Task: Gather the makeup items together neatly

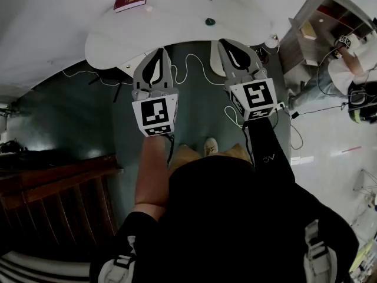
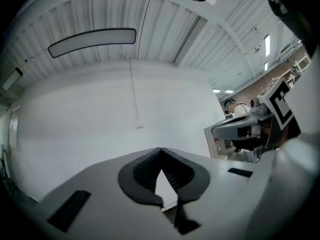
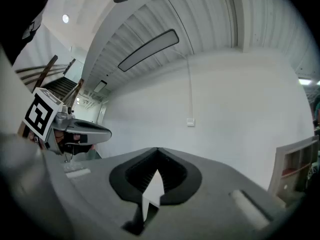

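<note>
The right gripper [image 3: 158,150] faces a white wall [image 3: 225,99], its jaws meeting tip to tip. The left gripper [image 3: 80,131] shows at the left, below a staircase [image 3: 57,81].

A white table [image 1: 177,22] with a rounded near edge stood on a dark floor [image 1: 200,114]. On the tabletop, a red book [image 1: 130,0] lay flat towards the far left part, with a small pale bit [image 1: 149,8], too small to tell, just beside its right end. A small dark round thing [image 1: 210,22] sat well apart from the book, near the near edge and right of the middle. A white roundish thing [image 1: 271,42] rested at the right end. A white cable [image 1: 197,63] trailed over the floor below the near edge.
</note>
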Tool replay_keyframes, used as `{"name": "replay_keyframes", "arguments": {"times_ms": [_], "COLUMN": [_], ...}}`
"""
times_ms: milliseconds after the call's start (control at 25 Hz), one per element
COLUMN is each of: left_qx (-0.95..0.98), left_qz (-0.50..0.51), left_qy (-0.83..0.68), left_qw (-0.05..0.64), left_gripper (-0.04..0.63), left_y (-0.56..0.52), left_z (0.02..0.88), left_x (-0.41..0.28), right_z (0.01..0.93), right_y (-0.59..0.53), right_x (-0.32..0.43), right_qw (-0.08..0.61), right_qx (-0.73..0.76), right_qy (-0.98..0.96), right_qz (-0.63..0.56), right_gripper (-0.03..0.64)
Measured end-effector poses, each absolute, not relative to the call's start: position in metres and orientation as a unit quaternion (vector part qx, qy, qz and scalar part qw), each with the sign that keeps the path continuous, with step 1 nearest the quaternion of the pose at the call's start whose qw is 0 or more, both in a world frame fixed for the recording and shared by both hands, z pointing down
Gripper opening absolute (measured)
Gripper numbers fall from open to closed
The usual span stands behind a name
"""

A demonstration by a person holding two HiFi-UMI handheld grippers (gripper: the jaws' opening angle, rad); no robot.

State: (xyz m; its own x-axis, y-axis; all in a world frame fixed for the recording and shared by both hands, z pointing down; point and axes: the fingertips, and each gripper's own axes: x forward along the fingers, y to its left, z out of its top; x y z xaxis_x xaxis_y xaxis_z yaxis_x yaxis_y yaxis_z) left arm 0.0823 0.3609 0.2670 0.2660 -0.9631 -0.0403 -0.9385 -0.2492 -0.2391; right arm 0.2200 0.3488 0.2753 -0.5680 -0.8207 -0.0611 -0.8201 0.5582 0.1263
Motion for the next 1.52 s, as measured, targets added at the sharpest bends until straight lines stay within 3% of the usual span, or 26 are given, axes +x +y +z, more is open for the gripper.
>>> {"name": "replay_keyframes", "arguments": {"times_ms": [880, 1520], "left_qx": [-0.778, -0.785], "left_qz": [-0.053, -0.047], "left_qy": [0.618, 0.607], "left_qw": [0.098, 0.118], "left_gripper": [0.009, 0.009], "left_y": [0.337, 0.164], "left_z": [0.263, 0.266], "left_x": [0.071, -0.026], "right_z": [0.271, 0.275], "right_y": [0.313, 0.142], "right_x": [0.208, 0.117], "right_qw": [-0.040, -0.056], "right_qx": [0.436, 0.467], "right_qy": [-0.898, -0.880], "right_qz": [-0.053, -0.058], "right_gripper": [0.003, 0.003]}}
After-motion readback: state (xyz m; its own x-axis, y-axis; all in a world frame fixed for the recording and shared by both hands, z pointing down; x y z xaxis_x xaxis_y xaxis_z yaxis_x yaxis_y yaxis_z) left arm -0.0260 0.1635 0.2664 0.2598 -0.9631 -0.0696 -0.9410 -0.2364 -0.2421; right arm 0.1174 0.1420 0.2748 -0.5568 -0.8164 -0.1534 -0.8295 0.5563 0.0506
